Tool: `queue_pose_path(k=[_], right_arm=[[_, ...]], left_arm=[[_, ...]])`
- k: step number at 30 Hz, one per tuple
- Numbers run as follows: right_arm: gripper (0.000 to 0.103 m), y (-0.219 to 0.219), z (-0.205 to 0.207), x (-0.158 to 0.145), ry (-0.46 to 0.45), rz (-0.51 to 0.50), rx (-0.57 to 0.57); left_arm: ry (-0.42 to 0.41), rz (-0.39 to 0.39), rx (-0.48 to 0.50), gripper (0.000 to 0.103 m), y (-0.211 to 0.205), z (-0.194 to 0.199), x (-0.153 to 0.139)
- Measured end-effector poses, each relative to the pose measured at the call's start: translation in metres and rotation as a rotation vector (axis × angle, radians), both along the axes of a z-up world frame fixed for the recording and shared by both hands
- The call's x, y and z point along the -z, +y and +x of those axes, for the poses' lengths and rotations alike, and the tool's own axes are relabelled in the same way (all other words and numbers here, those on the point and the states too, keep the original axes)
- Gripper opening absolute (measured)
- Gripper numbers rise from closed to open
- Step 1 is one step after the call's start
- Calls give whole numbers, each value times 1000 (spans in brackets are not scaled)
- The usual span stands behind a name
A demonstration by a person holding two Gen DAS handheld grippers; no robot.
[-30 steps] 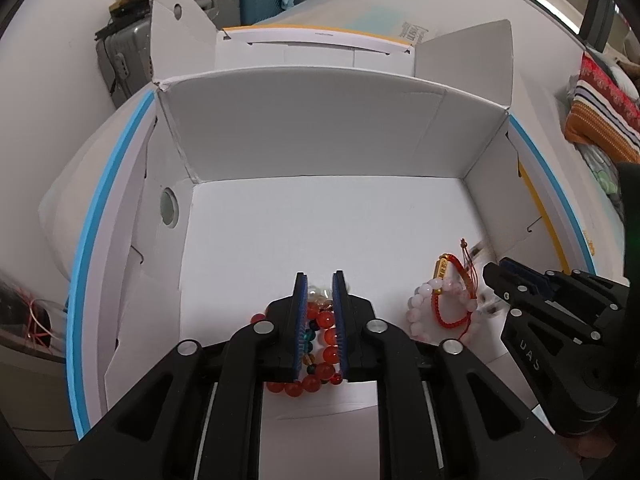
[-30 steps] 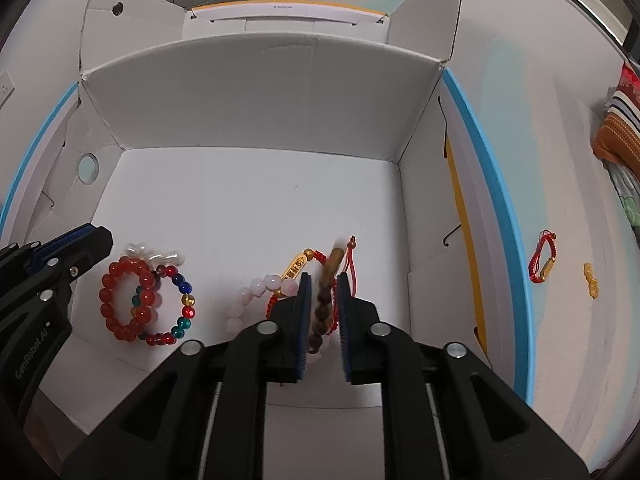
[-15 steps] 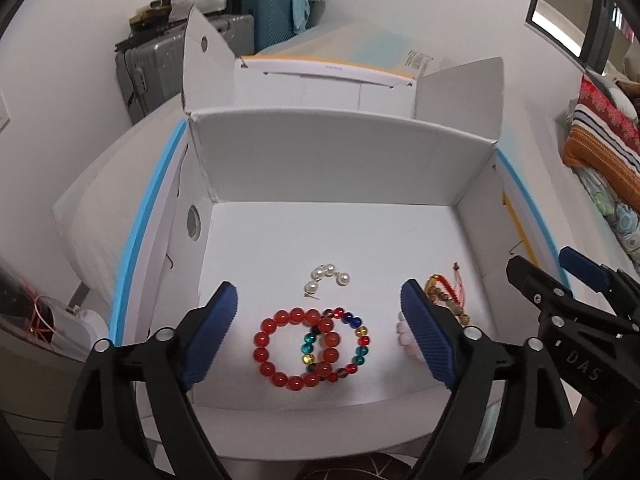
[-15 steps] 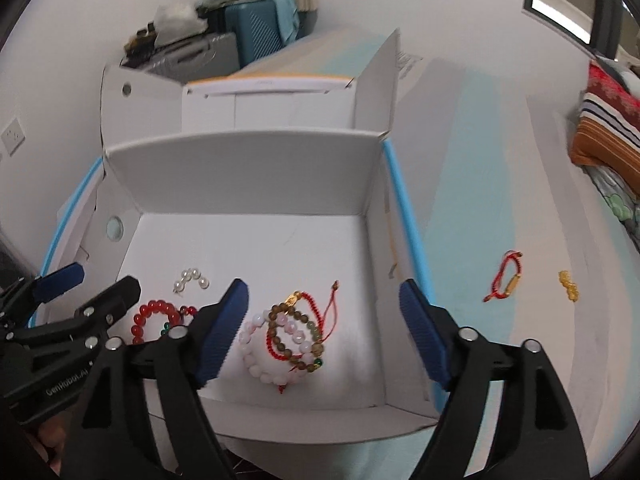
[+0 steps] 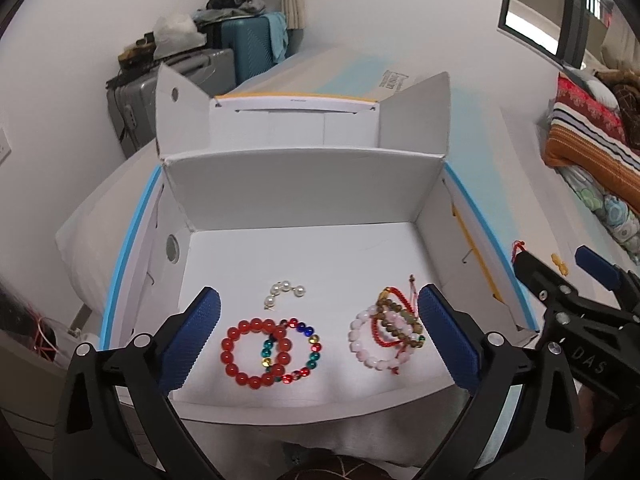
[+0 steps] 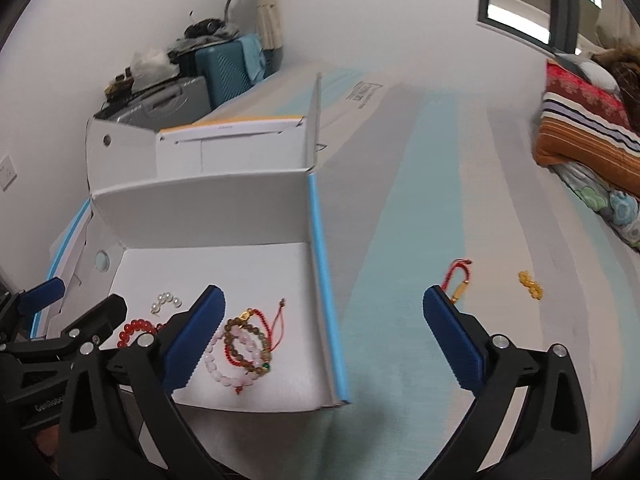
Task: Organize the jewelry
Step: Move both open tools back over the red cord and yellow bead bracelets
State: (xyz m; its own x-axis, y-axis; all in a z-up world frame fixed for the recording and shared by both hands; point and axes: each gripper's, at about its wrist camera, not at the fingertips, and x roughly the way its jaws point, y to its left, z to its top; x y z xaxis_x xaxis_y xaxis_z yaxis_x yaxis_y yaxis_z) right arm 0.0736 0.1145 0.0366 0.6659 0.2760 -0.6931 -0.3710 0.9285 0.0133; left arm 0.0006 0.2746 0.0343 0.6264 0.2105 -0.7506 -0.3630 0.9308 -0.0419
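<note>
An open white box [image 5: 304, 188] [image 6: 200, 200] holds the jewelry. Inside lie a red bead bracelet [image 5: 256, 354], a multicolour bead bracelet [image 5: 308, 346] overlapping it, a short pearl string [image 5: 282, 291] [image 6: 166, 302], and a pile of pink, brown and red-cord bracelets [image 5: 390, 334] [image 6: 244, 350]. My left gripper [image 5: 318, 340] is open and empty above the box front. My right gripper [image 6: 324, 344] is open and empty over the box's right wall. A red cord charm [image 6: 460, 280] and a yellow bead piece [image 6: 531, 283] lie on the bed outside the box.
The box stands on a bed with a white and pale blue cover [image 6: 420, 200]. Suitcases [image 5: 224, 56] stand by the far wall. Striped bedding [image 6: 588, 132] lies at the right. The box flaps [image 5: 416, 112] stand upright at the back.
Both grippers opened, let go of the bracelets in the box, and pulled back and up. The right gripper has swung right toward the bed.
</note>
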Motion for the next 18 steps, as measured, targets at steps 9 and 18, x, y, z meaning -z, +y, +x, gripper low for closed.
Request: queue_pose_path(k=[9,18], right_arm=[[95,-49,2,-12,-18,24,62],[95,-106,8,-17,-20,31,139]], left_arm=[[-13,18,52,97,-41,8,-9],[-19,29,130,97,-92,28,-15]])
